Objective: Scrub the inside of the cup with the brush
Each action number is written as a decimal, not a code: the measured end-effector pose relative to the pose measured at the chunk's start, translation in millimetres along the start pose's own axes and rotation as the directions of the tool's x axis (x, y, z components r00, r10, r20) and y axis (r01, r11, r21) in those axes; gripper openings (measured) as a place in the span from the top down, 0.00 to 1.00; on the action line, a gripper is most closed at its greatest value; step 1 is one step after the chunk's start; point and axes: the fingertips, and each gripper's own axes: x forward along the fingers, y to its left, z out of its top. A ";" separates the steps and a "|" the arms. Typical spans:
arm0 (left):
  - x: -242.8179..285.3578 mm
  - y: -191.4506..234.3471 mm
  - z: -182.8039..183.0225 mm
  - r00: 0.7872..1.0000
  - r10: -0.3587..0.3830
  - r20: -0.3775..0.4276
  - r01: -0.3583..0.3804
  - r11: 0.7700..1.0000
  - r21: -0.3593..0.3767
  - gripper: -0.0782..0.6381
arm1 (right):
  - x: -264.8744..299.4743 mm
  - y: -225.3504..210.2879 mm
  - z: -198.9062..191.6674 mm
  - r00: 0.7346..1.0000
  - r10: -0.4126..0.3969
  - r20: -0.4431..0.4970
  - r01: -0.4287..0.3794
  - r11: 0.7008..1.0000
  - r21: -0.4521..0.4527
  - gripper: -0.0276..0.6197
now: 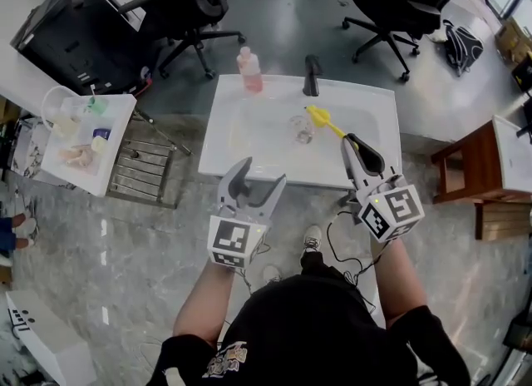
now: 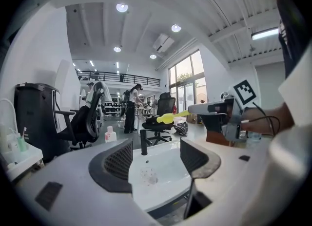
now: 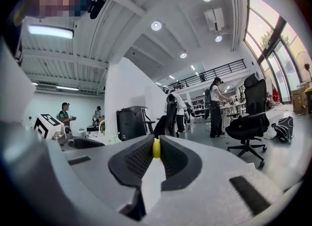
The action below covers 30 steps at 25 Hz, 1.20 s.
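Head view puts the two grippers nearest the person, both held just short of the near edge of the white sink (image 1: 229, 147). The left gripper (image 1: 263, 172) has its jaws spread wide and grips nothing. The left gripper view confirms this, with only the basin showing in the gap of the left gripper (image 2: 156, 154). It looks to be waiting to take the cup and steady it, since scrubbing would likely push a loose cup around. The right gripper (image 1: 352, 141) has its jaws pressed together on the handle end of the yellow brush (image 1: 320, 118). In the right gripper view a sliver of that brush (image 3: 156, 151) sits pinched between the closed pads of the right gripper (image 3: 157, 140). Holding it by the tail leaves the working end free to reach out over the sink — a sensible grip for getting down into a narrow vessel. Further in, the clear cup (image 1: 301, 129) rests on the sink floor near the middle, just beside the brush's head; whether it stands upright or lies tipped is hard to tell. The scrubbing seems not yet begun, as the brush is outside the cup. At the sink's far rim stand a black faucet (image 1: 312, 75) and, to its left, a pink bottle (image 1: 248, 70); beyond the sink are office chairs (image 1: 195, 2).
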 end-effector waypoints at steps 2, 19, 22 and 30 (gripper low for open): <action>13.9 5.7 1.3 1.000 0.017 -0.005 -0.017 1.000 -0.002 0.50 | 12.4 -9.4 -2.2 1.000 0.023 -0.004 -0.023 1.000 0.000 0.90; 91.3 32.3 -17.0 0.987 0.140 -0.083 -0.141 0.990 -0.011 0.50 | 74.8 -65.7 -26.1 0.981 0.182 -0.066 -0.180 0.983 0.033 0.90; 97.8 37.3 -25.4 0.983 0.147 -0.109 -0.149 0.989 -0.012 0.50 | 81.2 -68.4 -33.9 0.977 0.197 -0.080 -0.195 0.980 0.042 0.90; 116.2 42.7 -49.5 0.978 0.119 -0.169 -0.111 0.992 0.055 0.50 | 86.3 -69.1 -50.3 0.969 0.215 -0.123 -0.212 0.976 0.040 0.90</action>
